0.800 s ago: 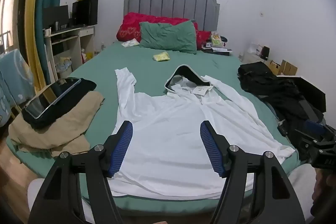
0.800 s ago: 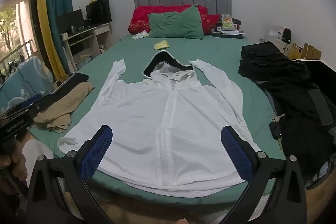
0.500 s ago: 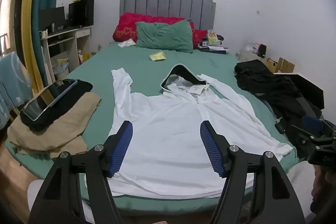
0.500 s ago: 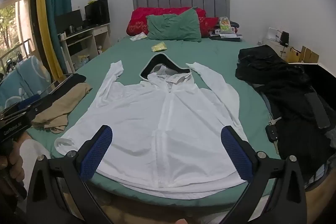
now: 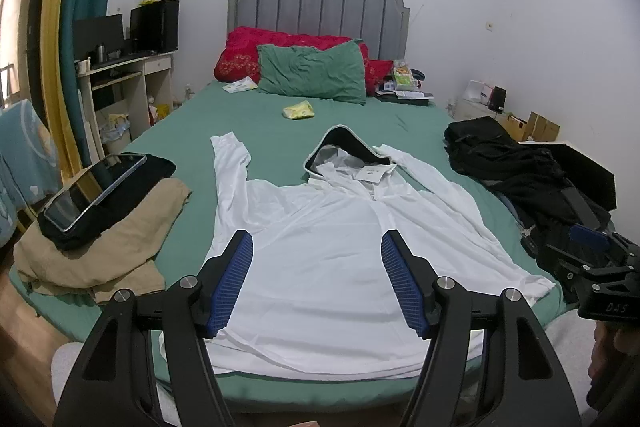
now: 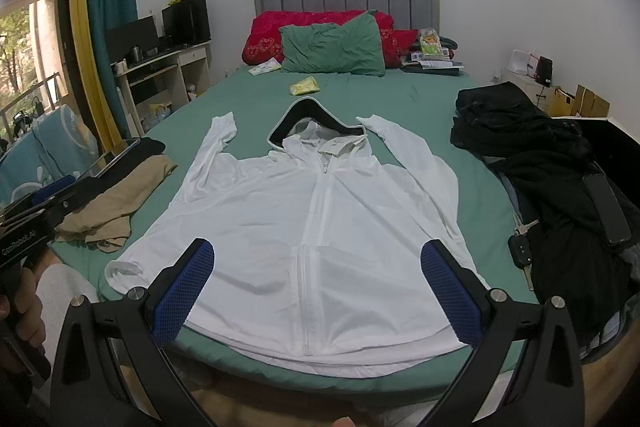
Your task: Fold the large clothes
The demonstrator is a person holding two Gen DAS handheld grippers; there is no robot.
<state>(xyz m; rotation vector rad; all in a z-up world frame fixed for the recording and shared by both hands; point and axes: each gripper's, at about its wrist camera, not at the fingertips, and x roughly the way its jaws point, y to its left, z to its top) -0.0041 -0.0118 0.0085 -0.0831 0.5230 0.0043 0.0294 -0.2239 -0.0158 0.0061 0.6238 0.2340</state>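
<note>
A white hooded jacket [image 5: 320,211] [image 6: 320,195] lies flat on the green bed [image 5: 272,135], front up and zipped. Its sleeves are spread out and the dark-lined hood [image 6: 308,115] points toward the headboard. My left gripper [image 5: 316,247] hovers open above the jacket's lower left part with nothing between its blue pads. My right gripper [image 6: 318,255] stands wide open over the lower hem and zipper, also holding nothing. Neither touches the cloth.
A tan garment [image 5: 100,251] with a black cloth and a tablet [image 5: 92,187] lies at the bed's left edge. Black clothes [image 6: 540,147], a phone [image 6: 606,211] and a car key [image 6: 522,251] fill the right side. Pillows [image 6: 332,47] and a yellow packet [image 6: 305,85] lie near the headboard.
The left view has drifted slightly. Both grippers stay open above the jacket, and the jacket lies as before.
</note>
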